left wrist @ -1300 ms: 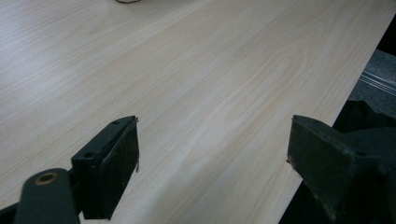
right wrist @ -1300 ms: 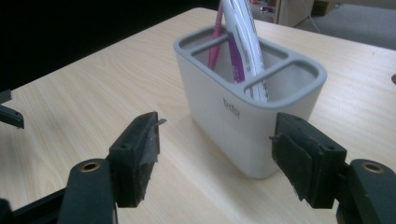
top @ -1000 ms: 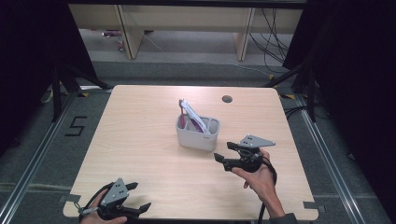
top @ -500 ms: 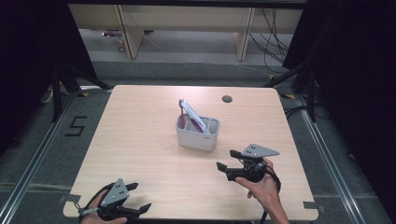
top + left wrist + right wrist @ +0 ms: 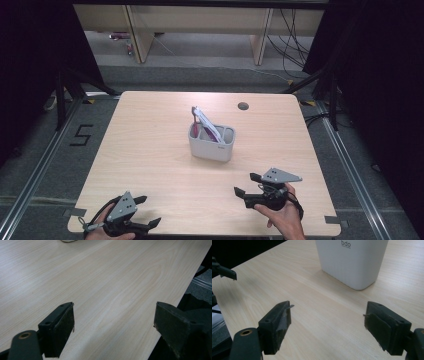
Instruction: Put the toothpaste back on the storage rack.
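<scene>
- While your right gripper [image 5: 246,185] sits low over the near right part of the tabletop [image 5: 150,150], its jaws stand wide apart with nothing between them; they have just been opening further.
- Your left gripper [image 5: 148,212] rests at the near left edge of the tabletop, jaws also spread and empty.
- A white holder [image 5: 211,142] stands upright near the middle of the tabletop, well apart from both grippers. Purple-and-white utensils [image 5: 204,121] lean out of its far left compartment, tilted toward the far left.
- In the right gripper view, the white holder [image 5: 352,261] stands ahead of the jaws, a little to the right of the gap between them.
- Risk: the holder looks light. If you push a jaw against its wall, it may well slide or tip, spilling the utensils.
- Risk: the leaning utensils stick up above the rim. A reach from above could catch their tips and lever the holder over.
- Risk: your left gripper hangs partly past the tabletop's edge. A careless swing could knock a jaw against that edge.
</scene>
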Demonstrator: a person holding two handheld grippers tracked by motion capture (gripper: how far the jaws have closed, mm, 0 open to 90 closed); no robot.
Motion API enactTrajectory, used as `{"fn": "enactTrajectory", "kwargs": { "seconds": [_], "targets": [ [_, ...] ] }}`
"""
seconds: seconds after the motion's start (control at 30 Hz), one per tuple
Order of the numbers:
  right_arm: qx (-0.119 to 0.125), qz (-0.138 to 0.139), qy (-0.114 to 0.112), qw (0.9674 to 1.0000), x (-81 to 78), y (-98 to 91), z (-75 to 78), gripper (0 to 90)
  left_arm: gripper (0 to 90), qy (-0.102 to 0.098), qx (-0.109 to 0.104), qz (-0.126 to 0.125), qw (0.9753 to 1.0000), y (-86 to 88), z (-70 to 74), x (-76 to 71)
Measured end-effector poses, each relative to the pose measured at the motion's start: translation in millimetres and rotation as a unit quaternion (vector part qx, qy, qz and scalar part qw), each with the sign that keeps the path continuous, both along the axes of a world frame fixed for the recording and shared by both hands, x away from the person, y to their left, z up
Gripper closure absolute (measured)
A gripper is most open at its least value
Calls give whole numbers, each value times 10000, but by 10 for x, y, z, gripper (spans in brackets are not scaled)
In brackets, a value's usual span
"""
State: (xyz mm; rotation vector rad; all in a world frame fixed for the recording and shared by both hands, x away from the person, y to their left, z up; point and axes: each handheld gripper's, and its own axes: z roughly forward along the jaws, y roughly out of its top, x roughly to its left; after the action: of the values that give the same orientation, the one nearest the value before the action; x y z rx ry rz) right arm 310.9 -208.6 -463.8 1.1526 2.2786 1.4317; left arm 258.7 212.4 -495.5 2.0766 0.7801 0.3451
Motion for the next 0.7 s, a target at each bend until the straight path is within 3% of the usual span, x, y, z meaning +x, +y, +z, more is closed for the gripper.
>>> {"fn": "enactTrajectory", "kwargs": {
  "seconds": [0.03, 0.07, 0.13, 0.2, 0.23, 0.27, 0.33, 0.37, 0.57, 0.6, 0.7],
  "targets": [
    [-99, 43, -134, 9999, 4, -23, -4, 221, 162, -7, 114, -47, 9999, 12, 7, 6],
    [-14, -12, 21, 10000, -25, -9, -6, 221, 162, 9, 29, -15, 10000, -3, 1, 1],
    [-97, 47, -97, 9999, -31, -31, -30, 221, 162, 34, 60, 49, 10000, -9, 1, -6],
    [-50, 9, 47, 10000, -65, -31, -48, 221, 162, 30, 39, 27, 10000, -16, -3, 3],
    [-107, 50, -80, 9999, -54, -38, -68, 221, 162, 11, -5, 25, 10000, -21, -7, 1],
    [-44, -11, 70, 10000, -89, -41, -69, 221, 161, 6, 8, 16, 10000, -19, -6, 1],
    [-111, -61, 46, 9999, -105, -49, -100, 221, 162, 49, -37, 47, 10000, -19, -6, -6],
    [-145, 35, -56, 9999, -103, -72, -105, 220, 162, 36, 76, 11, 10000, 0, 3, -2],
    [-226, -34, -32, 9997, -173, -123, -159, 215, 161, 32, 15, 35, 10000, -10, -2, -2],
    [-218, -60, 27, 9997, -206, -143, -176, 212, 162, -11, 124, -6, 9999, -4, -4, 7],
    [-216, -77, 93, 9997, -252, -170, -198, 209, 161, 28, 98, 41, 9999, -6, 2, 0]
  ]
}}
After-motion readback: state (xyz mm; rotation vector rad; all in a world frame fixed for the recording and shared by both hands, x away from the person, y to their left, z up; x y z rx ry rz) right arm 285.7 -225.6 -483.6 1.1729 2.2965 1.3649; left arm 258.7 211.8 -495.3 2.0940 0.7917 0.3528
